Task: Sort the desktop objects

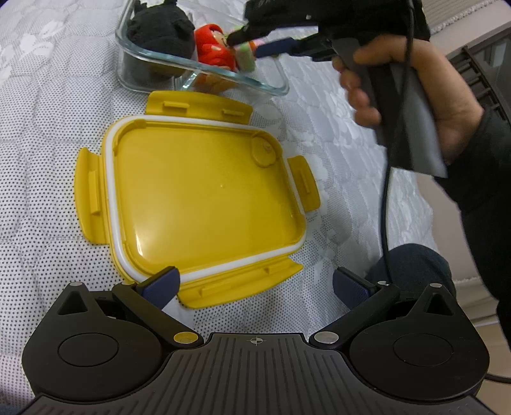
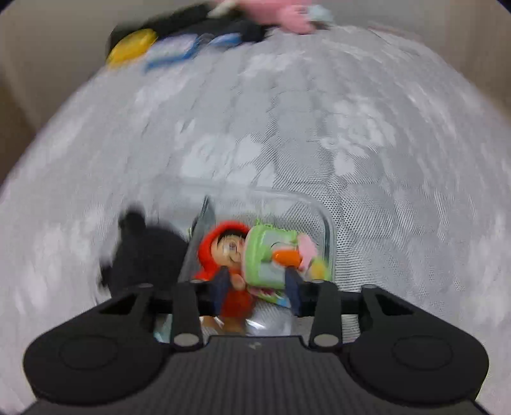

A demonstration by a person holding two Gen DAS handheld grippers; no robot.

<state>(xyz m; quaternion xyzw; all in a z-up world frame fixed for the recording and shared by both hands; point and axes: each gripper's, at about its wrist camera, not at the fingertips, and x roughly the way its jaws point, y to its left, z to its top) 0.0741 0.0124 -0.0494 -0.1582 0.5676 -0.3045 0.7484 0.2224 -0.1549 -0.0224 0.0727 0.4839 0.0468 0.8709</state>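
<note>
A clear glass container [image 1: 204,68] stands on the white lace cloth and holds a black plush toy [image 1: 159,32], a red-hooded figurine [image 1: 212,48] and a green toy [image 1: 247,57]. A yellow lid [image 1: 204,185] lies upside down in front of it. My left gripper [image 1: 255,284] is open and empty over the lid's near edge. My right gripper [image 1: 246,41] reaches into the container; in the right wrist view [image 2: 258,287] its fingers sit on either side of the green toy [image 2: 268,255] and the figurine [image 2: 223,249]. That view is blurred, so the grip is unclear.
The glass container's wall [image 2: 325,223] shows in the right wrist view. At the cloth's far edge lie a yellow object [image 2: 131,48], a blue-rimmed item [image 2: 172,52] and a pink soft thing [image 2: 293,16]. A dark slatted crate [image 1: 485,76] stands at the right.
</note>
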